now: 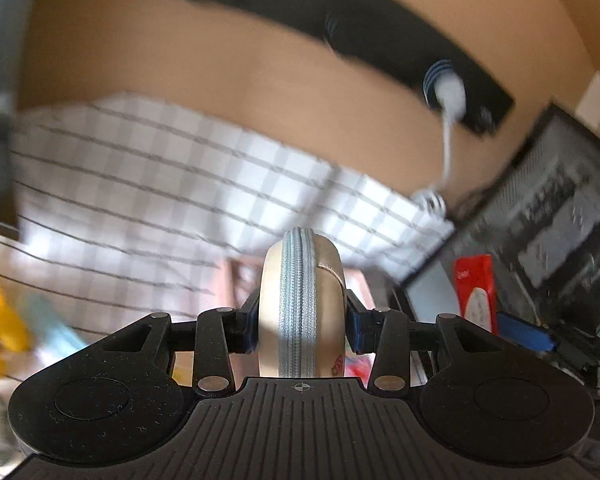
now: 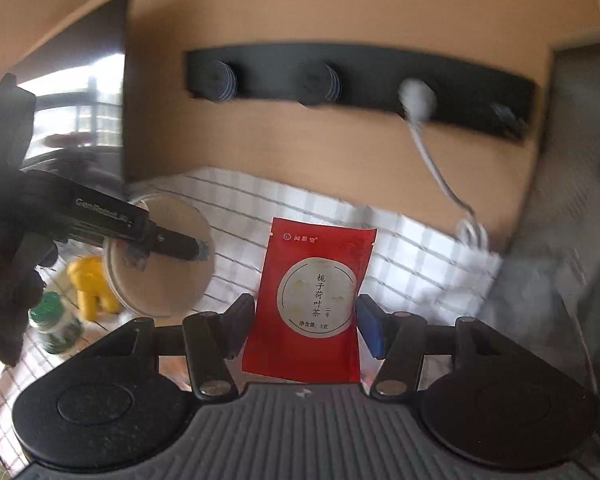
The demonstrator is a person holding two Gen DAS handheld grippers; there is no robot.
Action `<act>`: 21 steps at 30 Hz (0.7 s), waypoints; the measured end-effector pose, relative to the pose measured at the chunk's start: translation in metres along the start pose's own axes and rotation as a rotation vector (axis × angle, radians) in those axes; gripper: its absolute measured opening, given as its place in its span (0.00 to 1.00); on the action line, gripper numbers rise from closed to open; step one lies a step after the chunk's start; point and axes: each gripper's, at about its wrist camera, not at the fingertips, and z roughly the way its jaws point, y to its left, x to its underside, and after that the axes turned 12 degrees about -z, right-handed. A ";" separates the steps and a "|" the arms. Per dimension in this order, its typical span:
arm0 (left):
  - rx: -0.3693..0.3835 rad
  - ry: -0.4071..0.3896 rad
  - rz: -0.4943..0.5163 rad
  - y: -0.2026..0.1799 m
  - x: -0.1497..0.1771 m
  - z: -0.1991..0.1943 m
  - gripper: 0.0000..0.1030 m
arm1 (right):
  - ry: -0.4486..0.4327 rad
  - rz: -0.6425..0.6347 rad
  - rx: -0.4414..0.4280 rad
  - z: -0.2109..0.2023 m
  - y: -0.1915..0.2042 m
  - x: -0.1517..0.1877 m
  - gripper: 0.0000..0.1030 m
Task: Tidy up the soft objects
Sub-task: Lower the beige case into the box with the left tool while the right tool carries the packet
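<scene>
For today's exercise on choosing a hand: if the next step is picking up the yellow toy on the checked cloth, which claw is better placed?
Neither is free, but probably the left. The left claw holds a round pouch just above the yellow toy; the right claw grips a red sachet farther off.

Left gripper [image 1: 302,320]: jaws clamped on a round zippered pouch [image 1: 302,304], held edge-on; seen from the right wrist, it reaches in left of the red tea sachet [image 2: 312,304]. Right gripper [image 2: 302,330]: jaws closed on that sachet, upright; a gloved hand [image 2: 8,248] carries the left gripper.
</scene>
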 end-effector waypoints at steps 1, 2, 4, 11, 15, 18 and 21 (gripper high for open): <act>0.007 0.031 -0.001 -0.004 0.003 0.015 0.43 | 0.011 0.008 0.006 0.002 -0.004 0.007 0.54; 0.011 0.055 -0.005 -0.007 0.007 0.027 0.43 | 0.022 0.015 0.013 0.005 -0.005 0.013 0.54; 0.021 0.102 -0.022 -0.009 0.017 0.049 0.43 | 0.042 0.025 0.019 0.010 -0.010 0.025 0.54; -0.035 0.209 0.089 -0.005 0.041 0.113 0.50 | 0.089 0.056 0.003 0.036 -0.010 0.049 0.54; -0.097 0.157 0.170 -0.003 0.044 0.105 0.51 | 0.104 0.071 -0.027 0.050 -0.010 0.054 0.54; -0.098 0.082 0.171 -0.001 0.037 0.081 0.50 | 0.109 0.078 -0.044 0.062 -0.006 0.053 0.54; -0.082 0.032 0.160 0.003 0.032 0.054 0.50 | 0.116 0.075 -0.043 0.077 0.000 0.052 0.54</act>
